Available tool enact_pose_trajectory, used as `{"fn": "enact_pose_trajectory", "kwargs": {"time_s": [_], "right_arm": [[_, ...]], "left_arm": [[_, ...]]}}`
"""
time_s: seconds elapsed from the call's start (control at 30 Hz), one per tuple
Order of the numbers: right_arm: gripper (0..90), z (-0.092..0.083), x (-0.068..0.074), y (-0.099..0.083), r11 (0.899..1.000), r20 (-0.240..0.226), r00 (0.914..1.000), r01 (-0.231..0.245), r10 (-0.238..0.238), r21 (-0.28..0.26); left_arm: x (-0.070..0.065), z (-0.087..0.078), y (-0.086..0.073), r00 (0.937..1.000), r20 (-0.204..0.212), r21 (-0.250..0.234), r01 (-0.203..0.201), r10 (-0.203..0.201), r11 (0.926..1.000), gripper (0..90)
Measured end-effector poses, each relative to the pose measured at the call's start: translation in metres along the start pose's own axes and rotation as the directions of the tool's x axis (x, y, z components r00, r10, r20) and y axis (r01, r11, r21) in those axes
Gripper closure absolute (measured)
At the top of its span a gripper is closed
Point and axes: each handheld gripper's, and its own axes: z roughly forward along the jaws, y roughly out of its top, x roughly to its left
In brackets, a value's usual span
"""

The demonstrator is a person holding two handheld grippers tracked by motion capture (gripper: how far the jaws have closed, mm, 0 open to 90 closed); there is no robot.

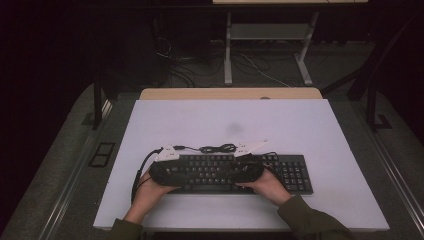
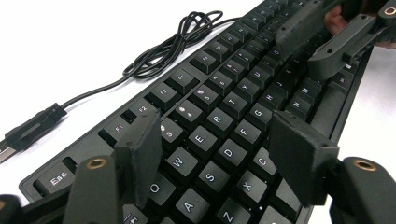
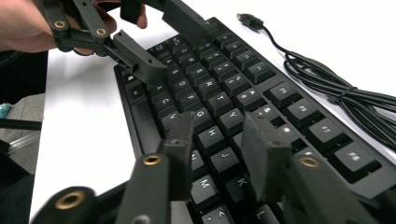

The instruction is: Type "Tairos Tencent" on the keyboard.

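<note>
A black keyboard [image 1: 287,172] [image 2: 233,93] [image 3: 224,84] lies on the white table top [image 1: 225,120] near its front edge. Its coiled black cable [image 1: 217,148] [image 2: 177,42] [image 3: 336,88] rests just behind it, and the USB plug [image 2: 32,126] [image 3: 250,19] is loose on the table. My left gripper [image 1: 197,172] [image 2: 217,128] hovers open over the keyboard's left keys, around the W to C letters. My right gripper [image 1: 227,172] [image 3: 219,125] faces it from the other side, jaws narrowly apart over the H and J keys, with nothing gripped. Each gripper appears in the other's view: the right gripper [image 2: 296,51] and the left gripper [image 3: 184,49].
The white table top extends well behind and to both sides of the keyboard. A wooden edge [image 1: 230,93] runs along the table's back. Beyond it are a desk frame [image 1: 267,45] and loose cables on the dark floor.
</note>
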Motion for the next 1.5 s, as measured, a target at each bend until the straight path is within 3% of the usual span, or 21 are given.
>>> {"fn": "enact_pose_trajectory", "kwargs": {"time_s": [0.2, 0.4, 1.1, 1.5], "right_arm": [[81.3, 0.003, 0.005, 0.000, 1.000, -0.024, 0.9995, 0.023, -0.023, 0.019], [88.2, 0.007, 0.009, 0.000, 0.998, -0.042, 0.9986, 0.035, -0.034, 0.044], [89.2, 0.017, 0.012, -0.004, 0.993, -0.019, 0.9983, 0.057, -0.055, 0.107], [89.1, 0.015, 0.011, -0.003, 0.994, -0.018, 0.9987, 0.049, -0.047, 0.100]], "left_arm": [[0.001, 0.001, -0.001, 1.0000, -0.003, 0.000, 0.001, -0.001, 1.0000, 31.5], [0.001, 0.001, -0.001, 1.0000, -0.006, -0.005, 0.005, -0.005, 1.0000, 30.6], [0.002, 0.000, -0.001, 0.9999, -0.014, -0.009, 0.001, -0.001, 1.0000, 29.2], [0.002, -0.001, 0.000, 0.9998, -0.018, -0.011, 0.000, 0.000, 0.9999, 29.1]]}}
